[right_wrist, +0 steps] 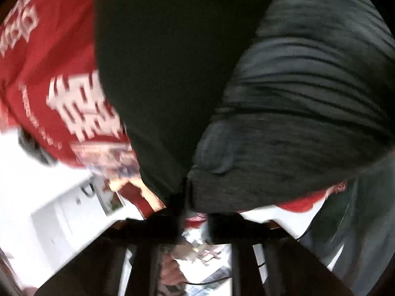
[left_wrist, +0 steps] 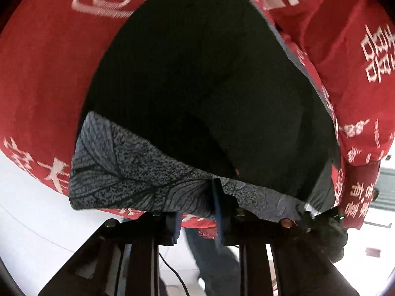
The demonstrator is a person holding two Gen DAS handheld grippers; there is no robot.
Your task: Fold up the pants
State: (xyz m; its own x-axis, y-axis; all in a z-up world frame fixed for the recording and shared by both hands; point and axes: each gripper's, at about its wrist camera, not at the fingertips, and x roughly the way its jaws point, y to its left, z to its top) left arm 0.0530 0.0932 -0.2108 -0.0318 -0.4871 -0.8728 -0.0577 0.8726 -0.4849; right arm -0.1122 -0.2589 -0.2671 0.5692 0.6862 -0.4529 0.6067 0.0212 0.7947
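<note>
Right now the pants (left_wrist: 202, 81) lie spread on a red cloth (left_wrist: 42, 79) with white signs on it, and they fill most of what I see. They are very dark, almost black. In my left view one edge is turned over, so a grey patterned inside (left_wrist: 118, 170) shows near me. My left gripper (left_wrist: 197, 212) is at that grey edge, its jaws closed, with the blue pads pinching the cloth between them. Copper snap buttons (left_wrist: 286, 222) sit along that edge, just to the right of my left jaws. The red cloth wraps all around the pants and hangs down past the edge of what it covers; I cannot see what is under it. Below, there is a white floor (left_wrist: 29, 222) and a thin black cable (left_wrist: 172, 268). My right view is blurry. There the dark pants (right_wrist: 160, 61) bunch down to a point, and a grey ribbed part (right_wrist: 308, 86) with many folds sits beside the smooth black part. My right gripper (right_wrist: 185, 197) is at that point, its jaws pressed together on the bunched pants. The red cloth (right_wrist: 54, 56) shows at the left, and white furniture (right_wrist: 56, 209) is lower down.
</note>
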